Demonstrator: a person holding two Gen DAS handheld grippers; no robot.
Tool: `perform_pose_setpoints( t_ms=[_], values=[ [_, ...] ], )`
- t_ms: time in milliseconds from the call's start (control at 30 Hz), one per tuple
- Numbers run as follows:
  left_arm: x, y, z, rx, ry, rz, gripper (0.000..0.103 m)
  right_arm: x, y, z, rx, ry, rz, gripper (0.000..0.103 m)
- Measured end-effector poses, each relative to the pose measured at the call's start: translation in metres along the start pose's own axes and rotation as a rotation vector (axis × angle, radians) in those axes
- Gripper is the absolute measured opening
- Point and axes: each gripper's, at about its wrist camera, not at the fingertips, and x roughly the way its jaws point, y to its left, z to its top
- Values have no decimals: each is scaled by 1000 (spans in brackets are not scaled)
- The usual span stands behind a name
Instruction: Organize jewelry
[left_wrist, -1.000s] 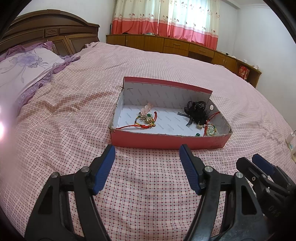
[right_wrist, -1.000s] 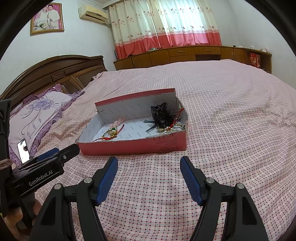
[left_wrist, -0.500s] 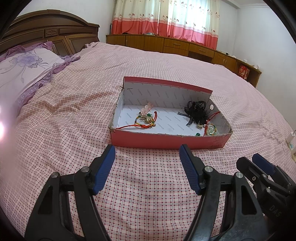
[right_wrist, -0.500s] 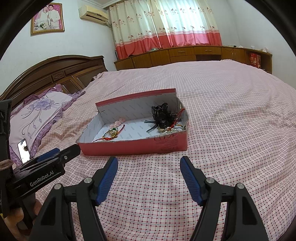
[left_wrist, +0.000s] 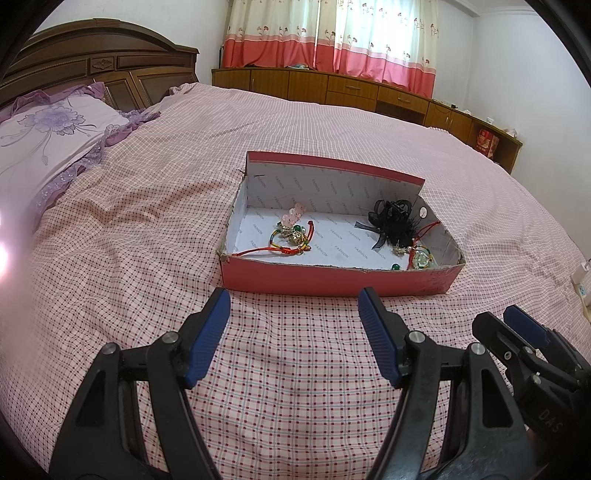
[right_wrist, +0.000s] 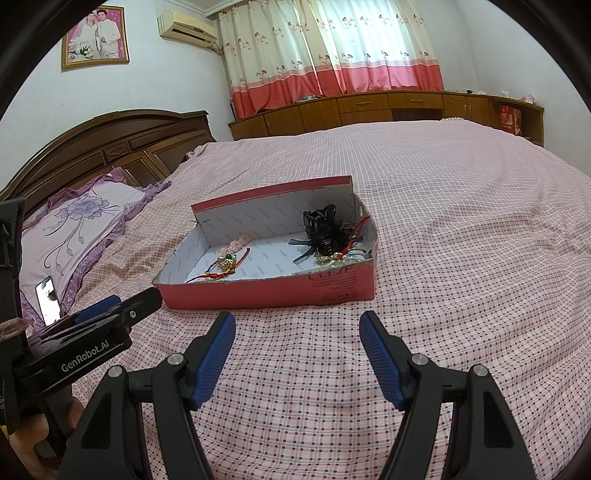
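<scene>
A red cardboard box with a white printed lining sits open on the bed, on a pink checked cover. One long flap stands up at its far side. Inside lie two groups of jewelry. Toward the left end is a red cord bracelet with gold and green beads, and a small pink beaded piece just behind it. Toward the right end a black feathered hair clip rests over a tangle of cords and a green bead; how many pieces that tangle holds is unclear.

Both tongs hover over the cover in front of the box, short of its near wall, which stands between them and the jewelry. The left tongs are spread wide with nothing between the blue pads; the right tongs likewise gape empty.

Around: one purple floral pillow with a phone propped beside it, a wooden headboard, a low cabinet run, curtains, one framed picture and an air conditioner.
</scene>
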Motion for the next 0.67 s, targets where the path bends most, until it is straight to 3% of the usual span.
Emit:
perform_pose_setpoints(
  t_ms=[667],
  values=[
    [4, 0, -2, 4, 13, 1, 64, 1, -1, -1, 0, 1, 0, 72]
  ],
)
